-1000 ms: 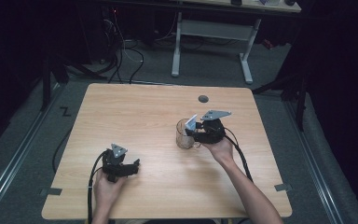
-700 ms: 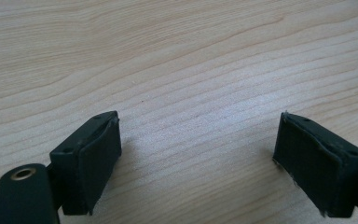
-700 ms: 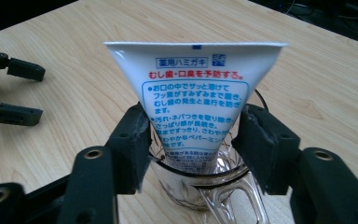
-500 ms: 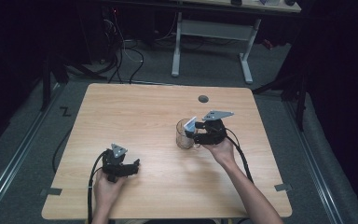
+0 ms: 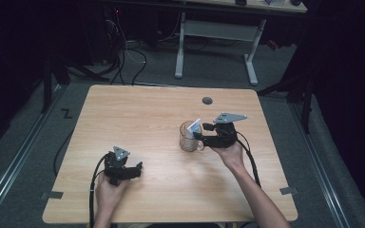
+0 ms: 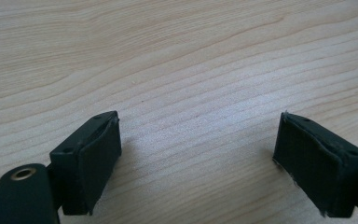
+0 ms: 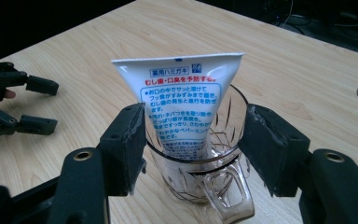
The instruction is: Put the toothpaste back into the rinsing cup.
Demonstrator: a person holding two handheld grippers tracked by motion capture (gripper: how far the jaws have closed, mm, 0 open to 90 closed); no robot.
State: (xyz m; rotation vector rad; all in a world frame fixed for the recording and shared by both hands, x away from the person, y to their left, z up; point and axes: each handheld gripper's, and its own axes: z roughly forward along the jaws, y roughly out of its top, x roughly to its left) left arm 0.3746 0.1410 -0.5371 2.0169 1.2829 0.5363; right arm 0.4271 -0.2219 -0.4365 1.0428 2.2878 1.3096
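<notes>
The toothpaste tube (image 7: 186,107) stands upright, crimped end up, in the glass mug (image 5: 188,137) at frame centre, between the wide-open jaws of the right hand-held gripper (image 7: 192,151); left hand-held gripper (image 5: 134,169), open and empty, sits lower left on the bench (image 5: 138,114).

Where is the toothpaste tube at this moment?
The tube stands inside the glass mug, crimped end up, between the open jaws of the right gripper. In the high view, the mug sits right of the table's centre.
</notes>
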